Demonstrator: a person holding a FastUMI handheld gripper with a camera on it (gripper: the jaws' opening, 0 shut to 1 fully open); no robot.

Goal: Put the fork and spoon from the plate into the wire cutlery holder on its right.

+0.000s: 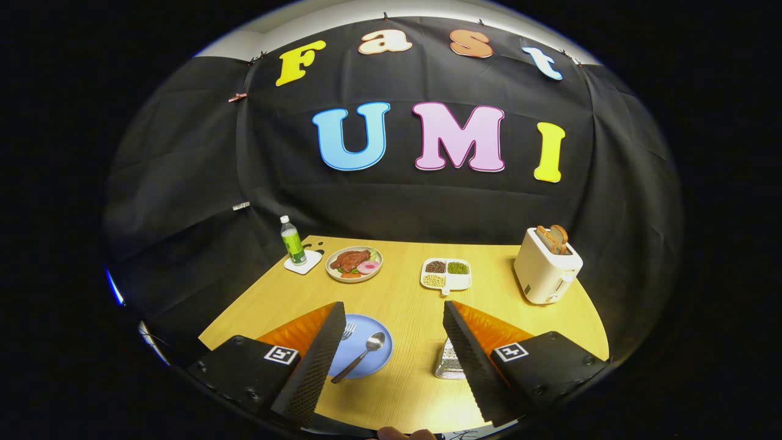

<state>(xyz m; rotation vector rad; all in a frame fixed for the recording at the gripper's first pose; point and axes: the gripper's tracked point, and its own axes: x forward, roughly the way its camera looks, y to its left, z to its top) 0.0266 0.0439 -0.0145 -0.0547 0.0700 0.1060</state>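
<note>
On the wooden desk, far left, a green bottle stands on a white coaster; beside it sits a plate of food; nearer, the blue plate lies by the left finger, carrying the fork, partly hidden, and the spoon; the claw hovers above, spread wide, pinching nothing; the wire cutlery holder peeks beside the right finger; beyond, a divided dish; then a toaster holding bread.
</note>
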